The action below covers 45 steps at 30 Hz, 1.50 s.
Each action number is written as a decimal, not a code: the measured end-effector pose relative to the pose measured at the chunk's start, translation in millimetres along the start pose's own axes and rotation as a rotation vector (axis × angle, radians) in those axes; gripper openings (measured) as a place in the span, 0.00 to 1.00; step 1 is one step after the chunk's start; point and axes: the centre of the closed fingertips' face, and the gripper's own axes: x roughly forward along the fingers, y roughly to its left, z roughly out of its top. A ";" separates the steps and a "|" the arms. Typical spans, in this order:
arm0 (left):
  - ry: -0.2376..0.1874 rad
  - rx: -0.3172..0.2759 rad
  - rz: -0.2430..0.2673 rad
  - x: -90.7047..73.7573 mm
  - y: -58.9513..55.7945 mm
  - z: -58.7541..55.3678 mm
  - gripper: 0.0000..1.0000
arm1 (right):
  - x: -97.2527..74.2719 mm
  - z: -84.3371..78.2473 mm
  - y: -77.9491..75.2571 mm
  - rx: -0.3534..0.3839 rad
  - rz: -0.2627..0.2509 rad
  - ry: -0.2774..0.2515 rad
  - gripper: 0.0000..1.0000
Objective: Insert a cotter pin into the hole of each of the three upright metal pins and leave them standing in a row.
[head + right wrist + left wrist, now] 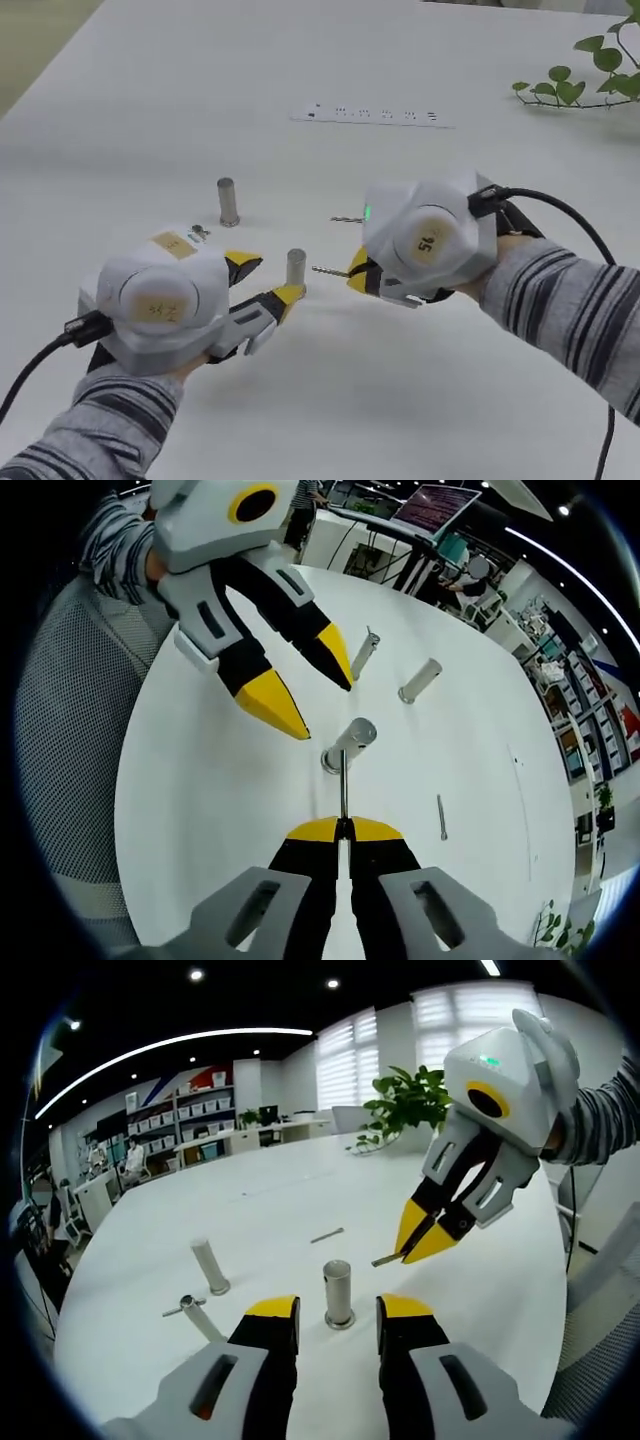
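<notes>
My left gripper [266, 278] [338, 1310] is open, its yellow tips on either side of an upright metal pin [296, 267] [338, 1293] [350, 742] without touching it. My right gripper [357, 272] [343, 828] is shut on a cotter pin [330, 271] [343, 780] [385, 1258], whose tip points at the top of that pin from the right. A second pin [228, 200] [210, 1266] [420, 680] stands farther back. A third pin [200, 233] [190, 1307] [363, 652] has a cotter pin through it and is partly hidden behind my left gripper.
A loose cotter pin [347, 219] [327, 1235] [441, 817] lies on the white table [420, 400] behind my right gripper. A white power strip [370, 114] lies farther back. A leafy plant [590, 80] reaches in at the back right.
</notes>
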 end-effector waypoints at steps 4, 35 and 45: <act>0.009 -0.018 0.009 8.5 1.8 -3.0 0.27 | 5.0 -0.2 -5.1 0.018 0.005 -0.003 0.00; 0.083 -0.114 0.011 52.4 -0.7 -26.9 0.11 | 13.5 5.0 -7.2 0.017 0.025 0.003 0.00; 0.084 -0.088 0.027 52.4 -0.9 -27.4 0.10 | 7.9 13.8 -7.8 0.006 0.023 -0.026 0.00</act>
